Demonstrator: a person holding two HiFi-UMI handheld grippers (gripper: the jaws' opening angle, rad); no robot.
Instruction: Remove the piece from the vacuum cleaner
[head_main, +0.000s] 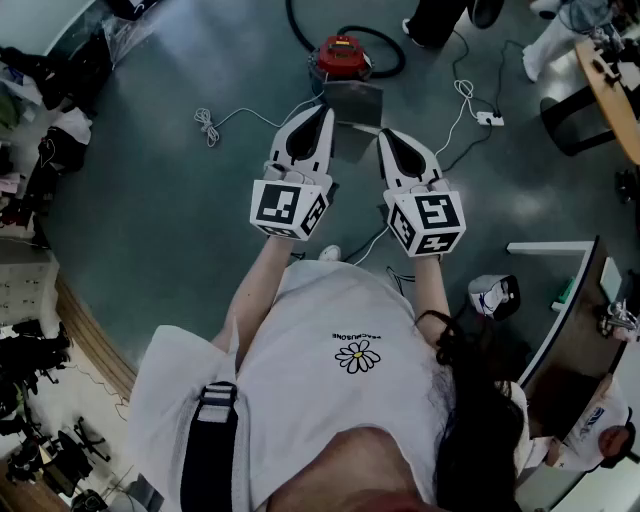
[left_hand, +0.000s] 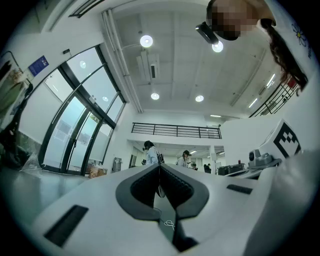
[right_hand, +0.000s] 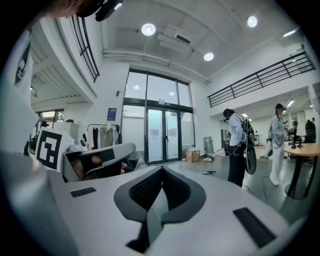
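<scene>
The red vacuum cleaner (head_main: 340, 55) stands on the grey floor ahead of me, with a black hose (head_main: 392, 62) curling round it. A grey boxy part (head_main: 352, 100) sits right at its near side. My left gripper (head_main: 326, 108) and right gripper (head_main: 384, 132) are held side by side above the floor, short of the vacuum and touching nothing. In both gripper views the jaws meet at their tips, left gripper (left_hand: 160, 165) and right gripper (right_hand: 161, 169), with nothing between them. Both of those views look level across the room and do not show the vacuum.
A white cable (head_main: 207, 125) and a power strip (head_main: 490, 118) lie on the floor beside the vacuum. A wooden table (head_main: 610, 90) stands at the right. People stand beyond the vacuum. Clutter lines the left wall. A small bin (head_main: 495, 296) sits near my right side.
</scene>
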